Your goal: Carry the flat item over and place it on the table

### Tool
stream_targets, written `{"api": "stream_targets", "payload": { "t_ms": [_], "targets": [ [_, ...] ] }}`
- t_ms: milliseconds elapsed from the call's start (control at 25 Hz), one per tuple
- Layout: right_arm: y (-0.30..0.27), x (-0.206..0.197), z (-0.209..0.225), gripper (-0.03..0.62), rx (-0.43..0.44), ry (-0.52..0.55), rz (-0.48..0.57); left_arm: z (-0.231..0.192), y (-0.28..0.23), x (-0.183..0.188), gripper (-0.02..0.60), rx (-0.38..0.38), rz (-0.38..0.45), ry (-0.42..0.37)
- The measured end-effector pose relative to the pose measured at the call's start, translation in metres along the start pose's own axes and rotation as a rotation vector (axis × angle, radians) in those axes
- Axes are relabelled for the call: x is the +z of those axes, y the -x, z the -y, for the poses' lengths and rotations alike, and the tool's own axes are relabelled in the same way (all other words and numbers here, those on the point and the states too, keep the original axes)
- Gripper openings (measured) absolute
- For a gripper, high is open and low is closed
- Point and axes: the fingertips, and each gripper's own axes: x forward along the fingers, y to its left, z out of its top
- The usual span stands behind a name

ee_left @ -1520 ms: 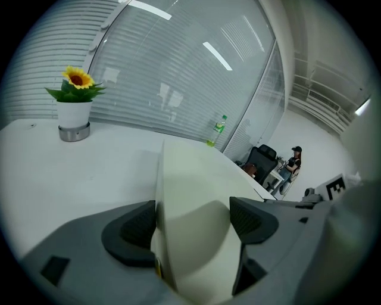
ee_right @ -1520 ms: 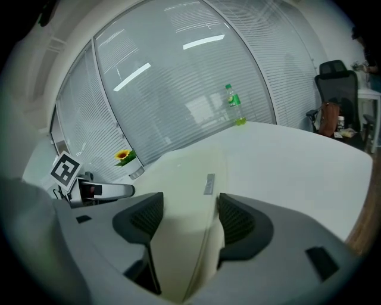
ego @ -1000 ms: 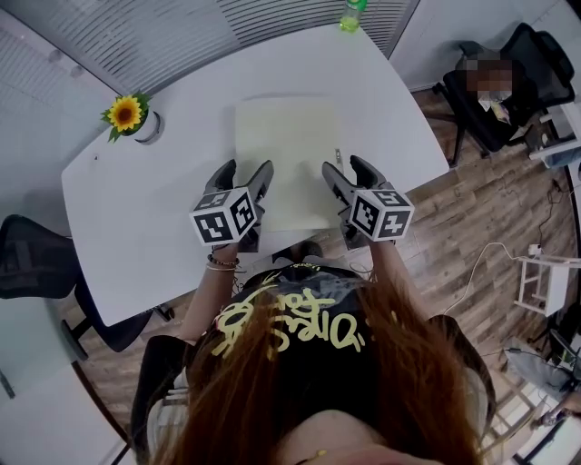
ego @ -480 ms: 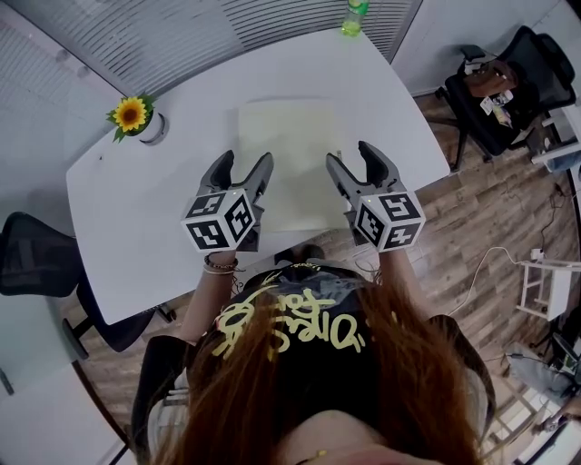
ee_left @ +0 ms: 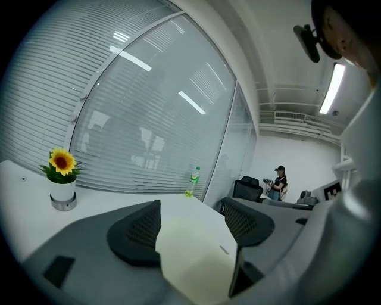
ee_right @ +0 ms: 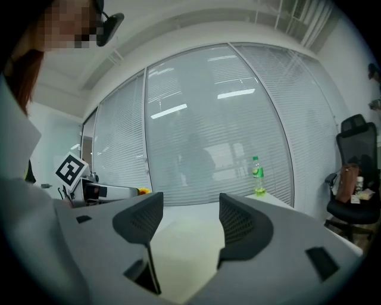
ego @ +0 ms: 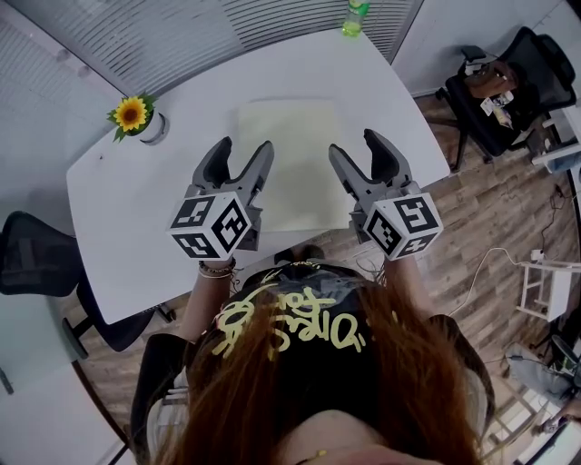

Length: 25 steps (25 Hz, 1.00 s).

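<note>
The flat item is a pale yellow-green sheet (ego: pixel 286 154) lying flat on the white table (ego: pixel 136 200), near its front edge. My left gripper (ego: pixel 243 150) hovers above the sheet's near left side, open, with nothing between its fingers. Above the near right side my right gripper (ego: pixel 356 145) also stands open and empty. In the left gripper view the sheet (ee_left: pixel 196 256) shows below and between the spread jaws of the left gripper (ee_left: pixel 191 208). The right gripper view shows the sheet (ee_right: pixel 178 250) the same way, under the right gripper (ee_right: pixel 190 205).
A potted sunflower (ego: pixel 132 113) stands at the table's left corner and a green bottle (ego: pixel 353 16) at its far edge. A black office chair (ego: pixel 508 82) with things on it stands at the right, and another chair (ego: pixel 36 263) at the left. Slatted glass walls run behind the table.
Both grippers have lifted up from the sheet's near edge and now point more level. The sheet stays flat on the table.
</note>
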Motion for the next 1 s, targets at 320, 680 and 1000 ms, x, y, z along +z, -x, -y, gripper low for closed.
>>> {"api": "stream_targets", "payload": {
  "t_ms": [320,680,1000],
  "targets": [
    [0.009,0.03,-0.005,0.285,0.015,0.018,0.077,0.018,0.007,0.028,0.33,-0.043,0.063,-0.038],
    [0.015,0.061,-0.013,0.285,0.034,0.017,0.156,0.028,0.015,0.051,0.319,-0.055,0.144,-0.102],
    [0.017,0.068,-0.02,0.244,0.062,0.028,0.181,0.034,0.017,0.054,0.277,-0.075,0.156,-0.112]
  ]
}}
